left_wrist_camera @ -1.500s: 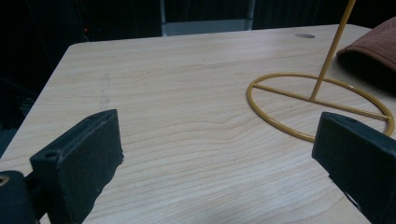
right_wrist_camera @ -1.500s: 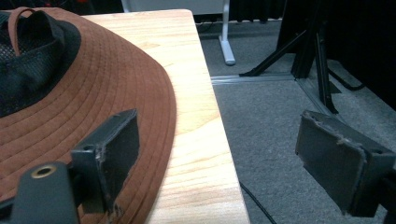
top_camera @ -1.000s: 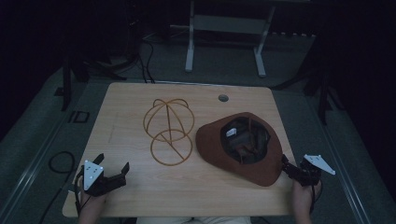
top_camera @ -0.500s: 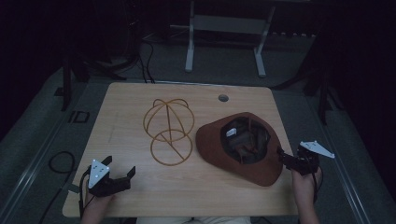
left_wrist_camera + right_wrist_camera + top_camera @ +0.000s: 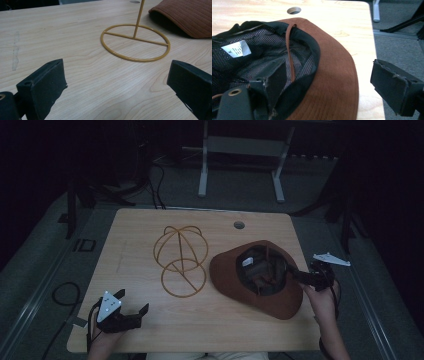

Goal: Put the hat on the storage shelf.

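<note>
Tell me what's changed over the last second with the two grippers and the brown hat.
The right gripper has moved in from the table's right edge to the upturned brown wide-brimmed hat; its jaws now straddle the brim, open, one inside the crown. The left gripper shifted slightly, open. The hat and yellow wire hat stand stayed put.

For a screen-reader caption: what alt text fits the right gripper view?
An open right gripper straddles the brim of an upturned brown hat, one finger over the black mesh lining, the other beyond the brim's edge. A white label shows inside the crown, on a light wooden table.
</note>
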{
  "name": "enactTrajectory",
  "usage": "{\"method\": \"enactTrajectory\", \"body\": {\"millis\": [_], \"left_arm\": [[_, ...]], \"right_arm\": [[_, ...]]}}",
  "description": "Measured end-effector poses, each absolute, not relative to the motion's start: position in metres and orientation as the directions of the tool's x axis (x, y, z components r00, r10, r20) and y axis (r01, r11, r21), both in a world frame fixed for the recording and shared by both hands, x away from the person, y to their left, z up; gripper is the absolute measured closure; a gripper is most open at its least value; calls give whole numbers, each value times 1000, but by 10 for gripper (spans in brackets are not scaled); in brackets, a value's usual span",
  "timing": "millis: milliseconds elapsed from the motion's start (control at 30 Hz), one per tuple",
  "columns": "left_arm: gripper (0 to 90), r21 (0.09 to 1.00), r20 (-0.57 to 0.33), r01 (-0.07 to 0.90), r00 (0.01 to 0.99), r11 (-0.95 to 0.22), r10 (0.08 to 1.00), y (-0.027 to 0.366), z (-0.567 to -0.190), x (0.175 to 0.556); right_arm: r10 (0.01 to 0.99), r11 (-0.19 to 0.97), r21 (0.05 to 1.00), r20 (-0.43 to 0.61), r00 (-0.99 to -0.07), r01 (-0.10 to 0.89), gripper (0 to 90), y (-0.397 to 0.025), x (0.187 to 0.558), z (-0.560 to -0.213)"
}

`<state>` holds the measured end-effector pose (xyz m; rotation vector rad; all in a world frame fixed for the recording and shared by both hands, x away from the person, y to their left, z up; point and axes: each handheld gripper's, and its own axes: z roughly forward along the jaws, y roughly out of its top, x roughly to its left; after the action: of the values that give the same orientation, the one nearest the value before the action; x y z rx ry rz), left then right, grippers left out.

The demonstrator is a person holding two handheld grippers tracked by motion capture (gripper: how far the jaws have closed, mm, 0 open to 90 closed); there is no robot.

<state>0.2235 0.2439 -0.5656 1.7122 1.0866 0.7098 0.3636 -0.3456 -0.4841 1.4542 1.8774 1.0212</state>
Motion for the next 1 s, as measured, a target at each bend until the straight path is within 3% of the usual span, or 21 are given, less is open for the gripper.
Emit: {"method": "enactTrajectory", "body": {"millis": [233,433,500,633,833,1000], "left_arm": [[24,924,-30,353,448,-146,894,246,-566,224],[25,920,-29,360,453,-153,891,245,-567,225],[25,920,-30,360,457,-154,889,245,-566,225],[25,919,-30,362,459,-156,888,245,-567,225],[25,915,-31,370,463,-162,886,245,-568,226],[25,914,-33,372,465,-161,885,244,-568,226]], "right_arm": [[947,158,780,55,-317,606,131,-335,386,-483],[959,159,775,27,-283,612,130,-325,401,-487],[961,162,777,17,-277,609,192,-322,406,-487],[962,164,766,16,-274,621,211,-318,415,-489],[969,163,711,14,-246,684,231,-312,436,-505],[972,202,679,-48,-232,706,237,-305,440,-521]]}}
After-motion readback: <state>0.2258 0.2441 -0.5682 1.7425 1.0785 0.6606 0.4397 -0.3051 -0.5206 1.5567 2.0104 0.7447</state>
